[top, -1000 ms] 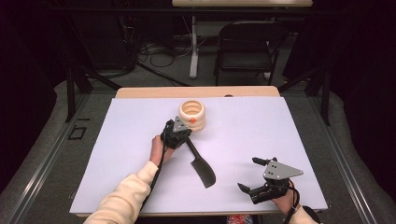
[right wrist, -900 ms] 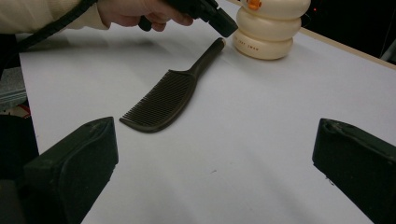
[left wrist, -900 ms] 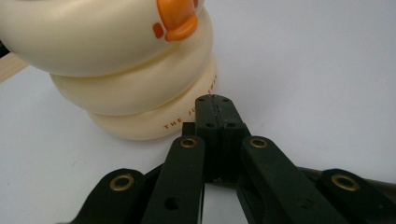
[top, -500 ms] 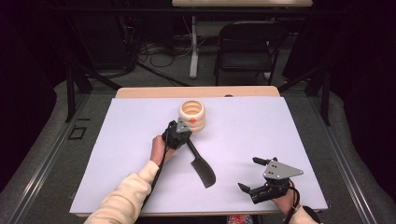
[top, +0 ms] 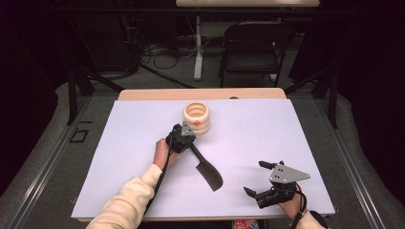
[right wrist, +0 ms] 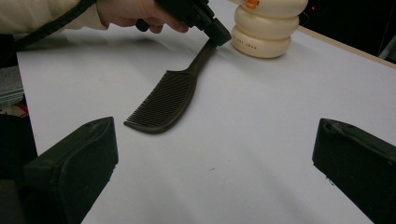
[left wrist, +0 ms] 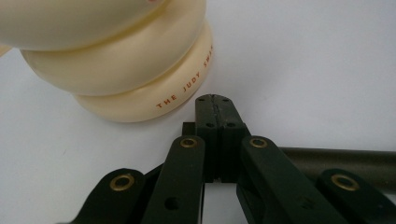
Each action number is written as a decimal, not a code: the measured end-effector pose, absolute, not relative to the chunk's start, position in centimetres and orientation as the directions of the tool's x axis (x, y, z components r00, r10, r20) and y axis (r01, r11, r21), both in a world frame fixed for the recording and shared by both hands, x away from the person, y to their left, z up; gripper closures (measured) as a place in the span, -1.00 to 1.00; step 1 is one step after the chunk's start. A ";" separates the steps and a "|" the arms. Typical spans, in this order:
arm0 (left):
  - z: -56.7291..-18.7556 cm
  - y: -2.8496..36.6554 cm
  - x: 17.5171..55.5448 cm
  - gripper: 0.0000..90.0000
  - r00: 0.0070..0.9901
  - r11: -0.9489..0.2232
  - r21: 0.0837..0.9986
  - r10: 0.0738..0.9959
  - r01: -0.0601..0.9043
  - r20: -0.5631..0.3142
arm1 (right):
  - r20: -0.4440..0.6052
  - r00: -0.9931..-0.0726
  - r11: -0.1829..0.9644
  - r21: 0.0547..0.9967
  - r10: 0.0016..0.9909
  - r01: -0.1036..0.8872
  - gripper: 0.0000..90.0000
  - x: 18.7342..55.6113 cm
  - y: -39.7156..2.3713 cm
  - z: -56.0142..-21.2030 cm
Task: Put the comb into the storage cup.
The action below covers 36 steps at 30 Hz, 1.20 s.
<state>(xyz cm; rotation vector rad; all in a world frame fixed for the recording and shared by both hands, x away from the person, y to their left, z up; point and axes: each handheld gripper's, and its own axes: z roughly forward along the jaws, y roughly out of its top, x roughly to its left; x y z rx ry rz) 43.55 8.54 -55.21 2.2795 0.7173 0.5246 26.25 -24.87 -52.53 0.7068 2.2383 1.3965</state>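
Your left claw (top: 187, 141) sits just left of the bench's middle, its jaws pressed together. In the left gripper view the two pads meet with no gap, and the comb's handle runs off beside and beneath them. Whether the handle tip is pinched under the pads I cannot tell from that view. The right gripper view shows the pad tips down on the very end of the handle, so contact there is likely.

The comb (top: 206, 168) lies flat on the white bench (top: 296, 129), near the middle. Its handle points to the far left toward your left claw, and its toothed blade points near and right.

My judgement is that the comb is light, stiff plastic, smooth and apt to slip or pivot. The fine teeth are the weak part; keep the pads off them. Take hold on the round handle, a little way in from its end, across its width. A grip at the very tip would let the blade swing.

The cream ridged pot (top: 197, 118) stands upright just beyond the left claw, close to the handle end. It looks rigid and tippable if nudged, so mind it when you lift.

Your right claw (top: 260, 179) rests at the near right of the bench, well apart from the comb. Its jaws are spread wide with nothing between them.
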 end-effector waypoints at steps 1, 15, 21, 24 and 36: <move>-55.2 8.6 43.5 1.00 0.767 -0.615 0.708 0.621 0.348 0.162 | -0.074 -0.788 0.370 0.907 0.611 0.202 -1.00 26.2 -24.9 -52.5; -55.0 9.0 42.6 1.00 0.786 -0.665 0.655 0.594 0.359 0.173 | -0.076 -0.786 0.368 0.908 0.613 0.199 -1.00 26.2 -25.0 -52.5; -54.8 9.3 42.4 1.00 0.786 -0.668 0.646 0.595 0.370 0.165 | -0.075 -0.787 0.370 0.907 0.613 0.201 -1.00 26.2 -25.0 -52.5; -54.8 9.4 42.1 1.00 0.789 -0.674 0.636 0.593 0.377 0.161 | -0.074 -0.787 0.363 0.911 0.613 0.197 -1.00 26.2 -25.0 -52.5; -54.8 9.5 41.2 1.00 0.801 -0.689 0.612 0.580 0.388 0.145 | -0.074 -0.787 0.369 0.907 0.613 0.202 -1.00 26.2 -25.0 -52.5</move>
